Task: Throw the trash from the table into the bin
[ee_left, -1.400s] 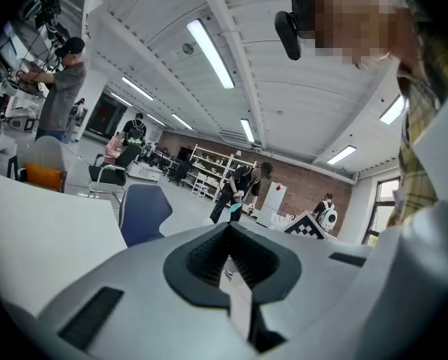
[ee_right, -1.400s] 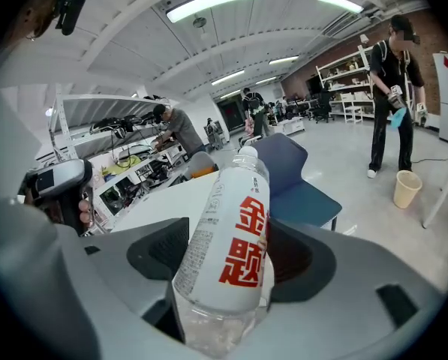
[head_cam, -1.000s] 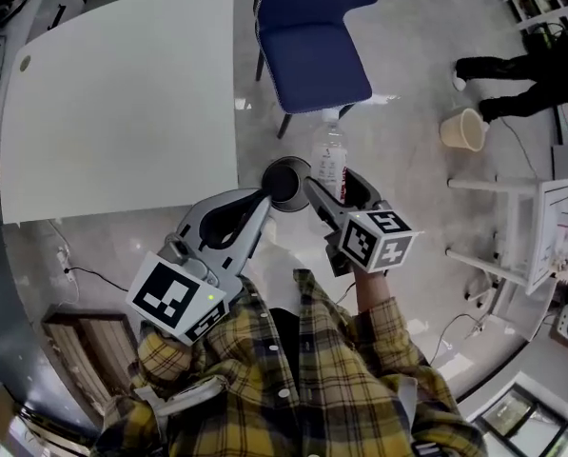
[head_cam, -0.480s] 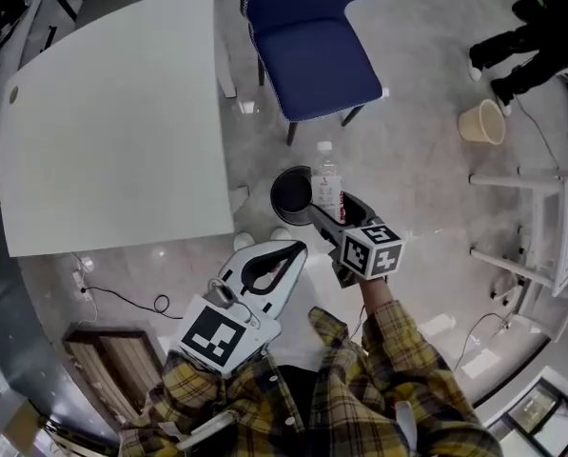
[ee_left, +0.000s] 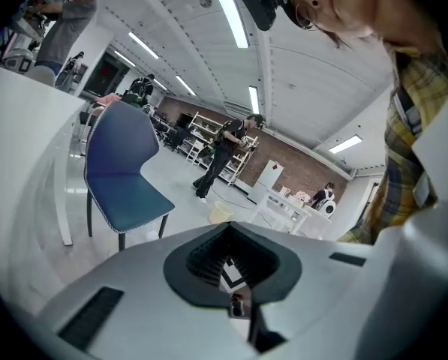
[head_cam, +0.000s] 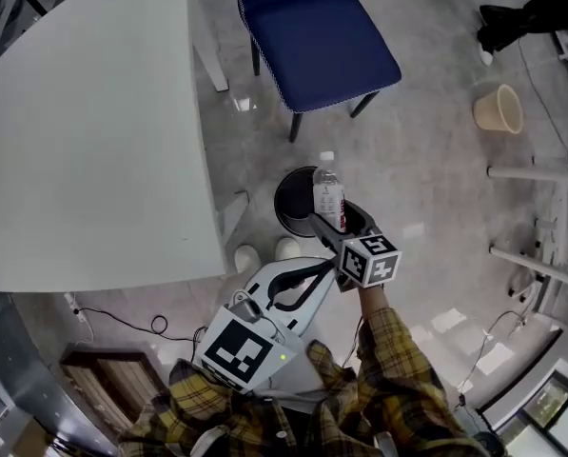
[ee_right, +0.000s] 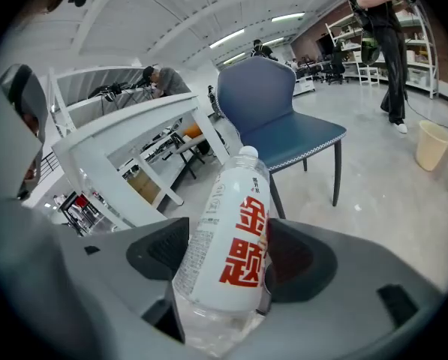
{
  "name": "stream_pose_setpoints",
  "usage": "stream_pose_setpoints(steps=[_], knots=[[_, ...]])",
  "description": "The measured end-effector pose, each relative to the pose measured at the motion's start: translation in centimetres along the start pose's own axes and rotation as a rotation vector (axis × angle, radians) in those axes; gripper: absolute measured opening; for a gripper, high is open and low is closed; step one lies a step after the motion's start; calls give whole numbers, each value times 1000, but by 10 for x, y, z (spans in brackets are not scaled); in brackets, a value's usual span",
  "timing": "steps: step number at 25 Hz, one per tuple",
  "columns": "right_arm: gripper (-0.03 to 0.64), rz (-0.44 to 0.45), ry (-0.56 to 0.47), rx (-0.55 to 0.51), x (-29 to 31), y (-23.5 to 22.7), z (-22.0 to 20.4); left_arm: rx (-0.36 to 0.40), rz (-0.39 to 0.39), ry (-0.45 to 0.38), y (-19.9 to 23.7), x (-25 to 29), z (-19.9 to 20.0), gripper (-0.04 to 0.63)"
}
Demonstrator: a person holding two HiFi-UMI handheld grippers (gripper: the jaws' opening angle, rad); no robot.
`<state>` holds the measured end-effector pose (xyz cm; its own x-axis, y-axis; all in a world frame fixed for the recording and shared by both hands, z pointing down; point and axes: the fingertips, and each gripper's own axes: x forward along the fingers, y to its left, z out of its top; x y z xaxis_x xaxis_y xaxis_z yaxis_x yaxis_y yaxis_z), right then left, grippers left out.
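Left hand-held gripper (head_cam: 317, 270) retreated | bottle (head_cam: 328, 196) at bin (head_cam: 284, 185), head view only

The bottle (head_cam: 328, 196) hides part of the bin (head_cam: 290, 198)

Left gripper (head_cam: 322, 269) has pulled back from the bin (head_cam: 291, 198) rim toward the person's torso. Its closed tip now sits just beside the right gripper (head_cam: 339, 219) marker cube. The bottle (head_cam: 328, 193), clamped in the right gripper, has moved from beside the bin to over its right rim. The table (head_cam: 84, 131) now fills more of the head view's left side.
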<state>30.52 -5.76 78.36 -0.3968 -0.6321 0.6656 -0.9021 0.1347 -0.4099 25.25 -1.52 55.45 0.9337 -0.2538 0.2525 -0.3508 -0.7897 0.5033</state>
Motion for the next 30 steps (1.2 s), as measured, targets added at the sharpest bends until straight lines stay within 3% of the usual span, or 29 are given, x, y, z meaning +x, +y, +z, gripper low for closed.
stream_pose_setpoints(steps=[9,18,24,30], knots=[[325,-35,23,2,98,-62,-97,14,-61,67,24,29,-108,6],[325,-98,100,30,165,-112,-160,57,-77,106,43,38,-155,6],[325,-101,115,88,148,-105,-154,43,-83,104,44,39,-140,6],[325,-97,131,102,69,-62,-119,-6,-84,94,-8,11,-79,6]])
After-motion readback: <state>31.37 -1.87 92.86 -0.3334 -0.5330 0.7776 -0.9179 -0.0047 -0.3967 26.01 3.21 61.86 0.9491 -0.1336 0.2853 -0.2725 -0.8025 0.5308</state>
